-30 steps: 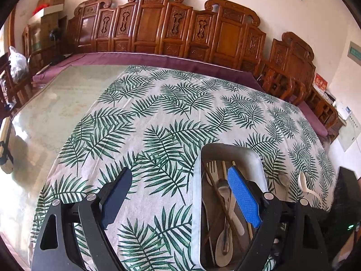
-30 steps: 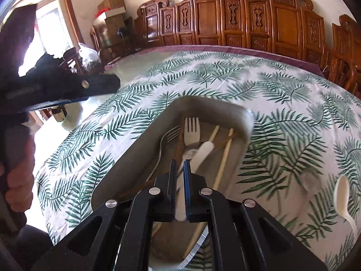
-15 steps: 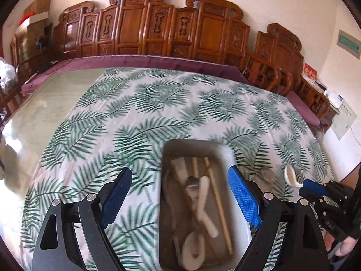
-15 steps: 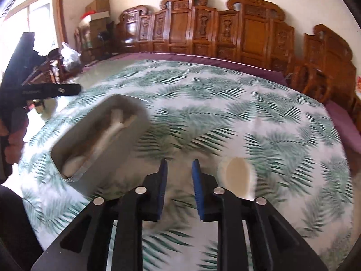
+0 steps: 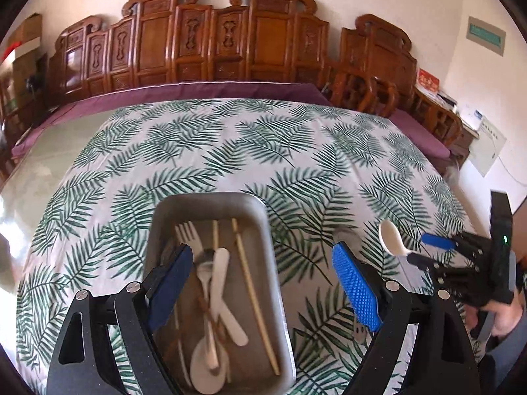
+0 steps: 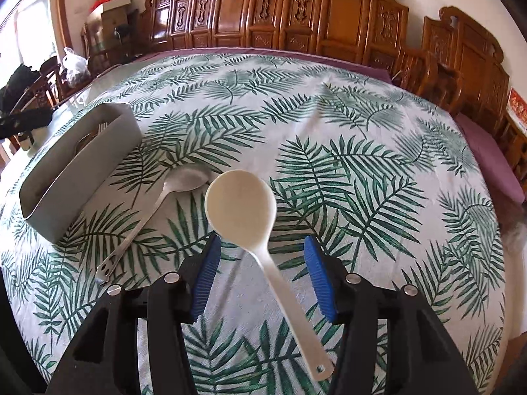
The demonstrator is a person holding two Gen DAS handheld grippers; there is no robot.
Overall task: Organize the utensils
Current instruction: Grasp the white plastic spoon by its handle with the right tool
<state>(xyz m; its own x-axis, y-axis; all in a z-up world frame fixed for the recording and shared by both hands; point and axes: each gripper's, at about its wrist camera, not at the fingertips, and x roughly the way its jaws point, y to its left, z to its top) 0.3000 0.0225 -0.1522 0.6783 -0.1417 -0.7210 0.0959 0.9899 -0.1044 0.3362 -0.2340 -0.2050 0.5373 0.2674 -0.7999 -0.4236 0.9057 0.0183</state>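
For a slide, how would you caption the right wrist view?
Open right hand-held gripper straddles white spoon on leaf-print tablecloth.

From my remote seat: a matt, woven-looking palm-leaf tablecloth (image 6: 329,151) covers the table. On it, a smooth grey tray (image 6: 79,168) with a dull plastic-like finish — inside lie a shiny metal fork (image 5: 189,235), pale wooden chopsticks (image 5: 253,296) and a white plastic knife (image 5: 224,296). Just beside the tray rests a brushed metal spoon (image 6: 158,204); near that, a matt cream plastic spoon (image 6: 243,210). My right gripper (image 6: 260,283) carries ribbed blue pads — behind the cloth, glossy carved wooden chairs (image 6: 329,16).
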